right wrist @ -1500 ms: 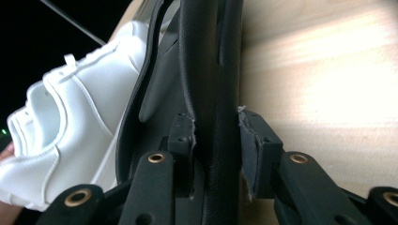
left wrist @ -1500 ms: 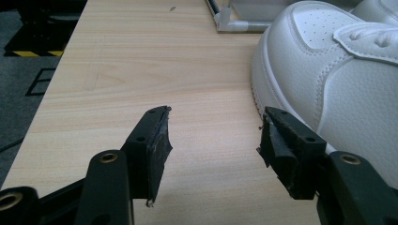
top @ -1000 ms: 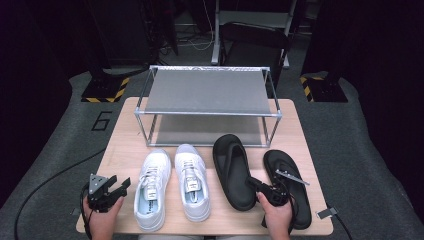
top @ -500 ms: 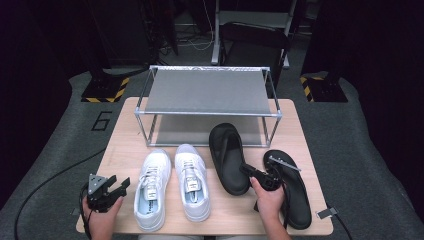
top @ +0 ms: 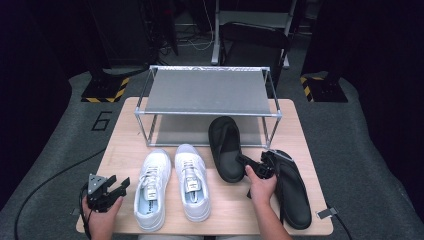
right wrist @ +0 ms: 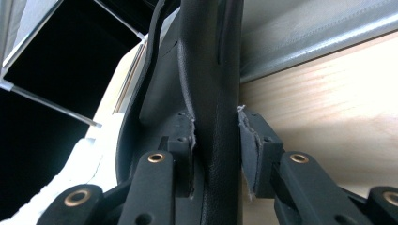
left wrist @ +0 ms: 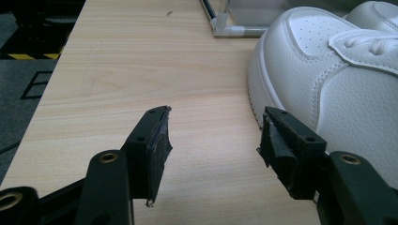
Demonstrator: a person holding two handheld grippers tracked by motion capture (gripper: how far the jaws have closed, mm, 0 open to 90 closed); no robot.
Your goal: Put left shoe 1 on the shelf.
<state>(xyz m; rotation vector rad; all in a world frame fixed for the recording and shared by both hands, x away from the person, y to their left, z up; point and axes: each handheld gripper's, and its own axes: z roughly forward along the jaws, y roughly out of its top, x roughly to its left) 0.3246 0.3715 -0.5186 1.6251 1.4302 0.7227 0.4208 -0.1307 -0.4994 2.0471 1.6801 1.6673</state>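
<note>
The black slipper (top: 227,147) lies with its toe under the metal rack (top: 207,95), its rim pinched by the right gripper (top: 256,166). The left gripper (top: 111,188) gapes wide and empty beside the white sneakers (top: 172,186), whose tongue labels are unreadable. The floor mat (top: 102,121) far left reads "6".

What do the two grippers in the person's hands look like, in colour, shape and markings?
Both are black. The left claw has two flat, frayed pads on arms with brass-coloured rivets, a grey three-cornered plate on top and a black cable. The right claw has the same black arms and brass rivets. No sleeves show.
</note>
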